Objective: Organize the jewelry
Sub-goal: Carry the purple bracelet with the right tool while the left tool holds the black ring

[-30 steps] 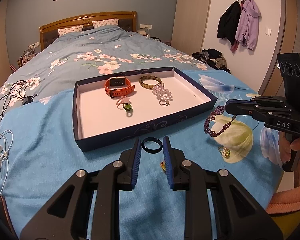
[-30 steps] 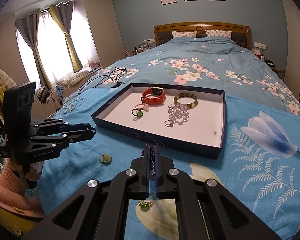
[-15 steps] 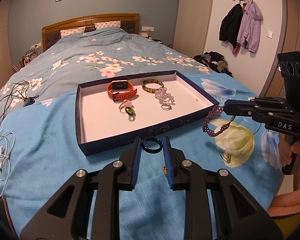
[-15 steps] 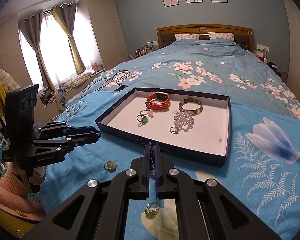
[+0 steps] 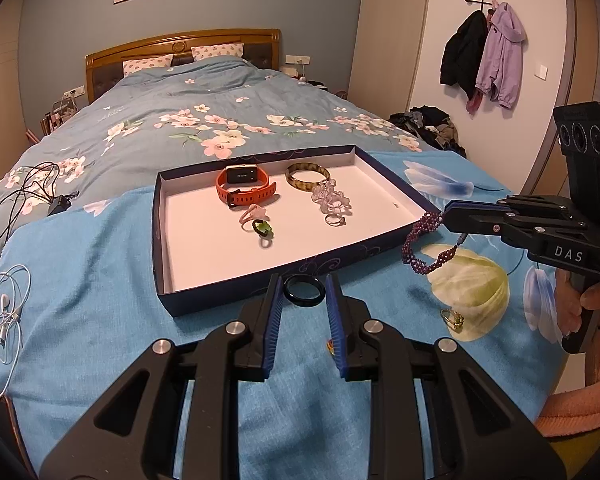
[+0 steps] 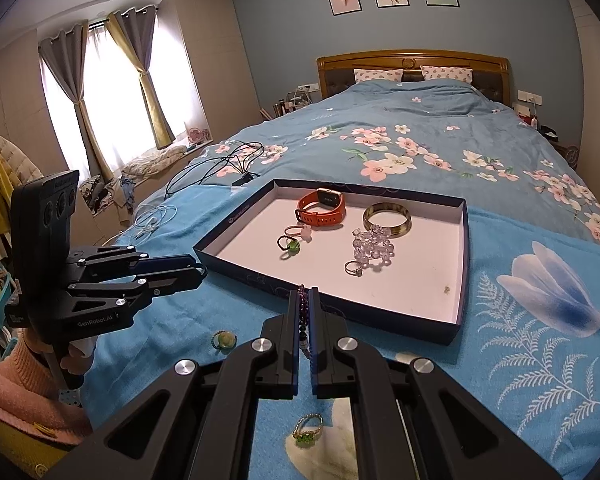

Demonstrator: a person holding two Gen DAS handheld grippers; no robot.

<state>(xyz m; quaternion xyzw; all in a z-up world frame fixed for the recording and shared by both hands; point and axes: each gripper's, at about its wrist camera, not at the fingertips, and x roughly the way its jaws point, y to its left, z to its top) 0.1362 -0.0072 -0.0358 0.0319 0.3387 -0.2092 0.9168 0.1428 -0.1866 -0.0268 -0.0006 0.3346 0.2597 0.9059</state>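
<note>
Jewelry tray (image 5: 162, 240), dark blue with a pale floor, flat on the blue bedspread (image 5: 80, 280), filling the middle of both views. Inside toward 12 o'clock: orange watch (image 5: 244, 188), amber bangle (image 5: 306, 176), clear bead bracelet (image 5: 332, 200), small rings (image 5: 262, 230). Right gripper (image 6: 305, 312) clenched on a purple bead bracelet (image 5: 420, 248), hanging just outside the tray's 3 o'clock corner. Left gripper (image 5: 303, 292) grasping a black ring (image 5: 304, 290) between blue pads at the tray's 6 o'clock wall. Green-stone ring (image 6: 308, 432) loose on the spread.
</note>
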